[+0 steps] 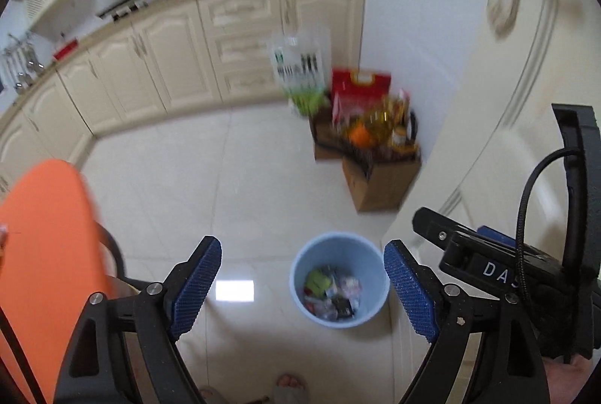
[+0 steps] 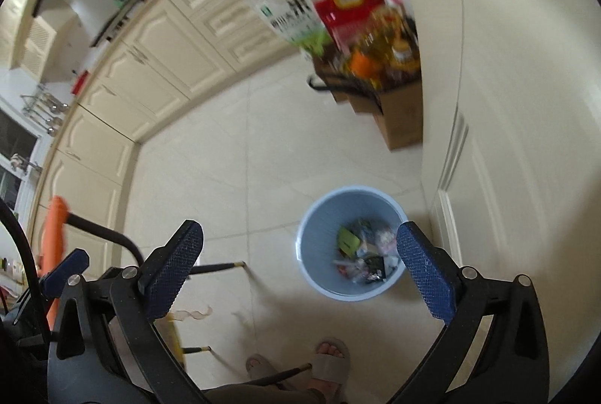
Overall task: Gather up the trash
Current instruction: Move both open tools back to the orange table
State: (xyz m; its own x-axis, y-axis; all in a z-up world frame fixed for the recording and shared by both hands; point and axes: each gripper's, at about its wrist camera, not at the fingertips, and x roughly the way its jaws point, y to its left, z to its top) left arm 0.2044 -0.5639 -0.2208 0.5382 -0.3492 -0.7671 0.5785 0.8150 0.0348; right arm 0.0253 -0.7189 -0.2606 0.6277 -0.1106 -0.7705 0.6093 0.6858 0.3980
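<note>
- Below, a pale blue bin (image 1: 340, 285) (image 2: 351, 242) stands on the tiled floor (image 1: 233, 178) beside a cream door (image 1: 507, 103), with wrappers and scraps (image 1: 332, 293) (image 2: 362, 255) lying inside.
- Left gripper (image 1: 302, 285) is spread wide and holds nothing.
- Right gripper (image 2: 300, 267) is likewise spread wide and bare.
- Cardboard boxes (image 1: 375, 175) of groceries sit in the corner, well apart from the bin.
- An orange seat (image 1: 49, 254) lies at the left.

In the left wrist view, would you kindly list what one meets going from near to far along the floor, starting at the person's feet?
Slippered feet → blue bin holding wrappers → cardboard box → red bag → cream cabinets.
</note>
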